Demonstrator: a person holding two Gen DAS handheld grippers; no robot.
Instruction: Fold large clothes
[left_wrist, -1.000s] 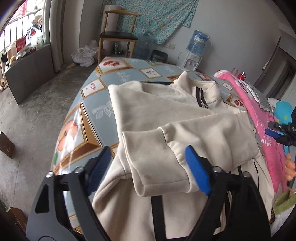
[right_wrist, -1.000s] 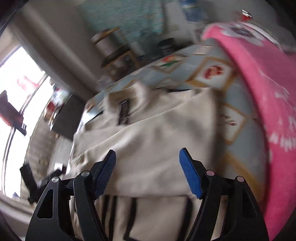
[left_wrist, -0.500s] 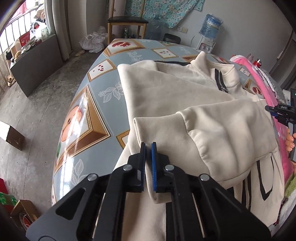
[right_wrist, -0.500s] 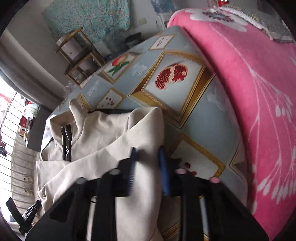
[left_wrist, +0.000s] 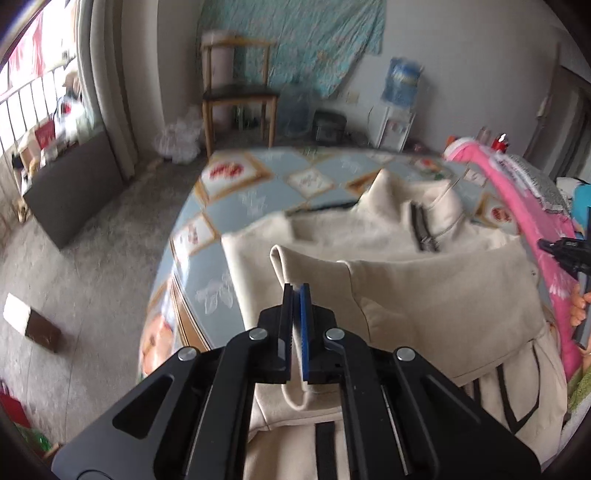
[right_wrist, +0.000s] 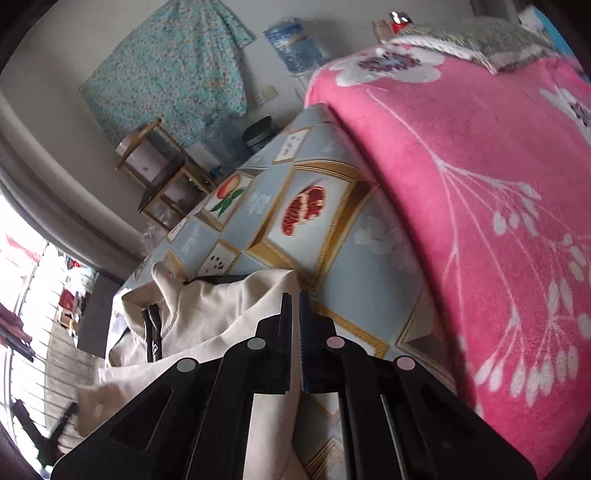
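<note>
Cream fleece makes up the jacket (left_wrist: 424, 280), which lies spread on the surface (left_wrist: 258, 192), a top covered by a pale blue cloth with gold-framed fruit pictures; its collar and dark zip point toward the far end, and one part is folded across the body. The only container that shows is a blue water bottle (left_wrist: 400, 79) standing upside down on a white dispenser by the far wall; how full it is cannot be told through the blur. The left hand-held gripper (left_wrist: 295, 291) sits at the near left of the jacket with its jaws pressed together on a raised fold of the cream fabric, a cord loop hanging just below them. The right hand-held gripper (right_wrist: 295, 297) is at the jacket's right edge, its jaws likewise closed on a thin edge of the cloth, just beside the bare patterned cover. A pink flowered blanket (right_wrist: 480, 184) fills the right side next to it. A wooden chair (left_wrist: 236, 96) stands beyond the far end of the surface.
</note>
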